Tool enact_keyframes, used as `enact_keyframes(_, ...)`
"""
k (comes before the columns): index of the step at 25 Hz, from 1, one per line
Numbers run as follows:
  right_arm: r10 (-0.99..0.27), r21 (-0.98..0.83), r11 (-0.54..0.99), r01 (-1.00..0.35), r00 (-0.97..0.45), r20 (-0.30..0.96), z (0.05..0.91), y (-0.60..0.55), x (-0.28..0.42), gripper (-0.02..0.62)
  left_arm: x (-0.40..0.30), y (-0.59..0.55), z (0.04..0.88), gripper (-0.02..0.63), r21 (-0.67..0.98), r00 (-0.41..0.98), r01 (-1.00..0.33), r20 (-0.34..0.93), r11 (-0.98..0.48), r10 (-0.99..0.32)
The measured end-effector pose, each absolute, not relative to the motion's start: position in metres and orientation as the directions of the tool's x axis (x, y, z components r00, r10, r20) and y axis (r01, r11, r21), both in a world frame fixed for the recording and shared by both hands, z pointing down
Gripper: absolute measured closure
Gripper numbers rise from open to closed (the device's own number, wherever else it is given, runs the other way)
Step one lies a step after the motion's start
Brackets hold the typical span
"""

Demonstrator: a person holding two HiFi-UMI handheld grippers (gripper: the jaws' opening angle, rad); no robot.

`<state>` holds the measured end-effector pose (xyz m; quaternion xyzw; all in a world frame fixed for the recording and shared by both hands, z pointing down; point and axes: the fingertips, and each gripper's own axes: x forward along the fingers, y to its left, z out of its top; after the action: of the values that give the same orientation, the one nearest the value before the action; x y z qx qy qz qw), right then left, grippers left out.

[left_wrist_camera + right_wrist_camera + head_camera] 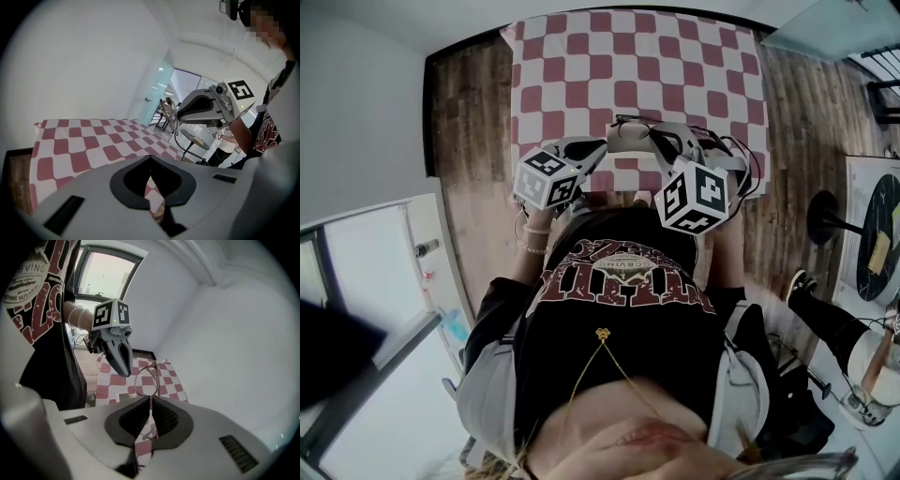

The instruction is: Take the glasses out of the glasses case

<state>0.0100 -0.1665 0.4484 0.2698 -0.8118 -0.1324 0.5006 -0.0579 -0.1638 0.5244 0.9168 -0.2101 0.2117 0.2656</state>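
Thin wire-framed glasses (146, 379) hang in the air above the red-and-white checked table (637, 66). My right gripper (150, 399) is shut on them, pinching the frame near one lens. In the head view both grippers hover over the table's near edge, tips toward each other: left gripper (589, 156), right gripper (664, 141). The left gripper (150, 158) is shut with nothing between its jaws. It hangs just left of the glasses in the right gripper view (123, 363), apart from them. I cannot pick out the case for sure; a small grey patch (123, 397) lies on the cloth.
The table stands against a white wall on a wooden floor (473, 141). To the right are a round side table (883, 234) and another person's leg and shoe (802, 281). My own torso crowds the near edge.
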Motion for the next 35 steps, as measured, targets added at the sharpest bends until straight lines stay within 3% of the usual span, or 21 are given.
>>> enact_keyframes(35, -0.55, 0.49, 0.835, -0.25, -0.377, 0.745, 0.422, -0.149, -0.002, 0.568, -0.049, -0.155, 0.541, 0.606, 0.42, 0.825, -0.475, 0.519, -0.774, -0.225)
